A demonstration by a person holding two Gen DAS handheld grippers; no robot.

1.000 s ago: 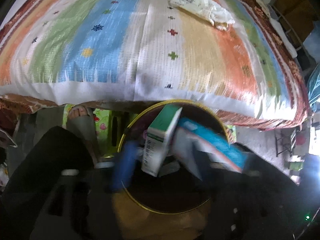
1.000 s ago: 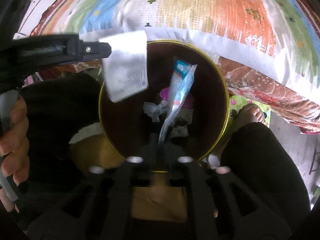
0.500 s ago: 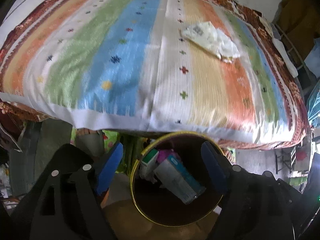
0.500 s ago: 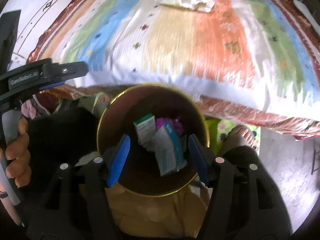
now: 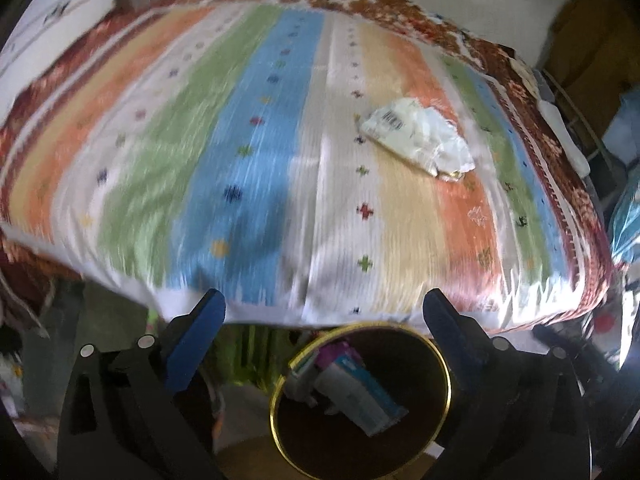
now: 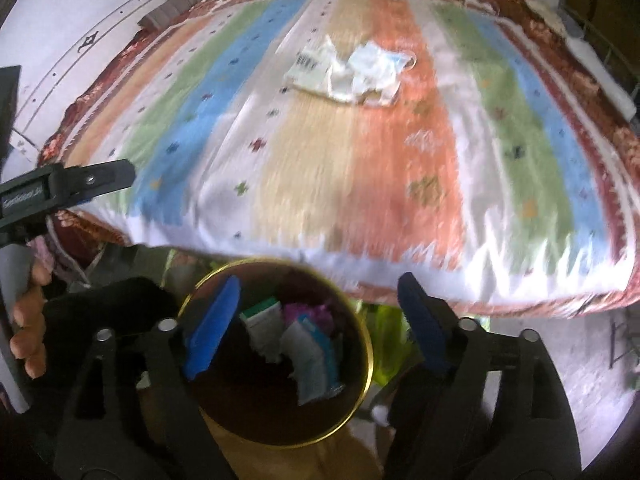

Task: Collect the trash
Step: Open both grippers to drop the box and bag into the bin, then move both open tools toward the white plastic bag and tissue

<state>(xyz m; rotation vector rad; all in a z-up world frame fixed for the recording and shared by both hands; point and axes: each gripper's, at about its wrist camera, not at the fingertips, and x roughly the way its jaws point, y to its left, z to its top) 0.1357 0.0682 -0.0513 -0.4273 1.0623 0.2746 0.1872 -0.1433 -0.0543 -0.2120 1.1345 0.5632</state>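
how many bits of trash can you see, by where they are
On the bed: 1 crumpled white wrapper pile
In the bin: 3 (green-topped box, blue-edged packet, purple scrap)
Total: 4; more may lie hidden deeper in the bin.

Left gripper (image 5: 324, 320) agape, empty; crumpled wrappers (image 5: 418, 138) on bedspread (image 5: 248, 152).

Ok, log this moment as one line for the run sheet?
left hand-held gripper: open, empty | right hand-held gripper: open, empty | bin: boxes inside | wrappers: on bed | next: wrappers
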